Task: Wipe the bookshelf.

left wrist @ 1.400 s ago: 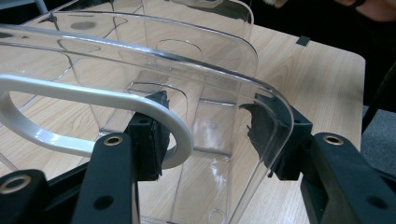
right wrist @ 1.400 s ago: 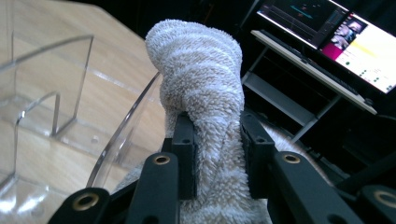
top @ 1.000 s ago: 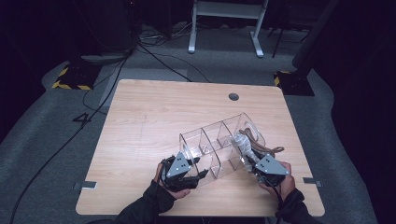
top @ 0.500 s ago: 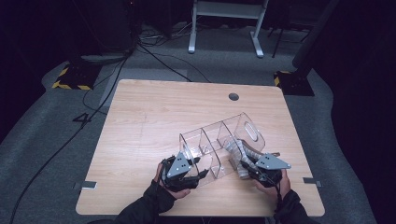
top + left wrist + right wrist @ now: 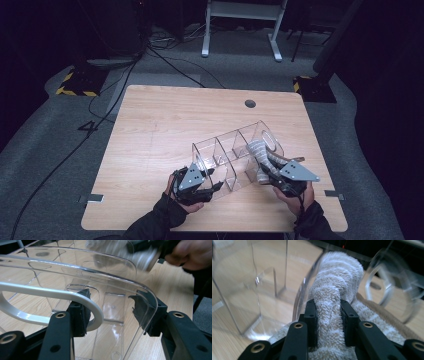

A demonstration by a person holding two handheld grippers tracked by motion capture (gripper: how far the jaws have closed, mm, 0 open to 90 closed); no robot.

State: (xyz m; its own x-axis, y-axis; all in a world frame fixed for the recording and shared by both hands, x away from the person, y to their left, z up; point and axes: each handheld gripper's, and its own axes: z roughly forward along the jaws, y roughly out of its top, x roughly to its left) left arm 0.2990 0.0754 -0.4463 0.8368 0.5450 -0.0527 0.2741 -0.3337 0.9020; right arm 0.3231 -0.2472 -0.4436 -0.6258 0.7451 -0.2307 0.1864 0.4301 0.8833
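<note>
A clear plastic organizer (image 5: 227, 150) with several compartments lies at an angle on the wooden table (image 5: 165, 125). My left gripper (image 5: 212, 186) is at its near end. In the left gripper view the left gripper (image 5: 111, 300) is shut on the organizer's end, one pad on the white handle loop (image 5: 50, 293), the other on the clear wall (image 5: 147, 302). My right gripper (image 5: 265, 170) is shut on a fuzzy grey-and-white striped cloth (image 5: 257, 149) beside the organizer's right end. In the right gripper view the cloth (image 5: 337, 272) rises between the right gripper (image 5: 328, 307) pads, next to the clear wall (image 5: 269, 272).
A round hole (image 5: 250, 103) sits near the table's far edge. On the floor beyond lie cables (image 5: 165, 55), a white stand (image 5: 240, 30) and a black-and-yellow marked base (image 5: 77, 85). The far half of the table is bare wood.
The right gripper's grey plate has swung a little to the right, with the cloth still held. The left gripper and the organizer have stayed put.
</note>
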